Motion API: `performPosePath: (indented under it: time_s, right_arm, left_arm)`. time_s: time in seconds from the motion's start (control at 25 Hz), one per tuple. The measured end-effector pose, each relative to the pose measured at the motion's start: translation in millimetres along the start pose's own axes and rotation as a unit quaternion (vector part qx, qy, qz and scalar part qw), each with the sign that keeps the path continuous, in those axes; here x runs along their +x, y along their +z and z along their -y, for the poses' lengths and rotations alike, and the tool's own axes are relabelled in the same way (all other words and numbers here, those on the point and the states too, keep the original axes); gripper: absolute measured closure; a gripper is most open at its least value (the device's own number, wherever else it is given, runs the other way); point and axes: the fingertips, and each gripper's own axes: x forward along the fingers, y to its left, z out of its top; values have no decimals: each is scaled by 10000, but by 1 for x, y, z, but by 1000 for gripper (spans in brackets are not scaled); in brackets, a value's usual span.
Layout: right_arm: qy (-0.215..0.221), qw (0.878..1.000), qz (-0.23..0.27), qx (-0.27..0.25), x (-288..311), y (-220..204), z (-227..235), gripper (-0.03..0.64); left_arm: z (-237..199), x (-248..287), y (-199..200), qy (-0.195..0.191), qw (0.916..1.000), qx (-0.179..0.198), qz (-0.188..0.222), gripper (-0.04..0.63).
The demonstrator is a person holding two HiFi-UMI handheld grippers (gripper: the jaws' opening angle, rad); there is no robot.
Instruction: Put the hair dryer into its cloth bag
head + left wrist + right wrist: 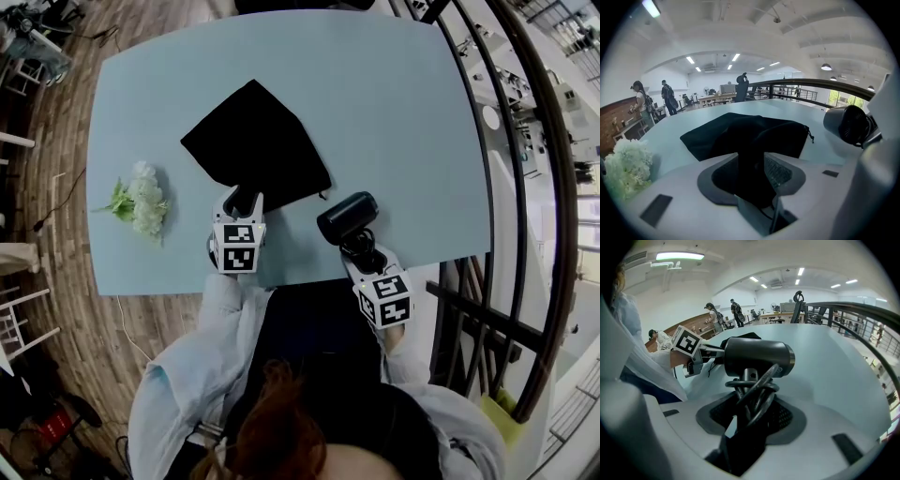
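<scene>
A black cloth bag (255,145) lies flat on the pale blue table (394,103), its near edge toward me. My left gripper (242,202) is shut on that near edge, and in the left gripper view the black cloth (750,140) rises in a fold between the jaws. The dark grey hair dryer (346,217) is held up just right of the bag, with its barrel lying crosswise. My right gripper (361,251) is shut on the dryer's handle and coiled cord (752,397). In the left gripper view the dryer's barrel (848,124) shows at the right.
A bunch of white flowers (141,199) lies on the table's left side. A dark metal railing (525,187) runs along the right, past the table's edge. People (723,314) stand far off in the room behind.
</scene>
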Motion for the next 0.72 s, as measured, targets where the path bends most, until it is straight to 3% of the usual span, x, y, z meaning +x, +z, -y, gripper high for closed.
performPosePath:
  time_s: [0.36, 0.72]
  right_arm:
    - [75, 9999, -23, -93, 2, 1, -7, 423]
    - [368, 9990, 88, -246, 4, 8, -20, 423]
  left_arm:
    - [-3, 3, -2, -70, 9981, -593, -115, 549]
    - [10, -38, 39, -712, 9905, -1002, 614, 561]
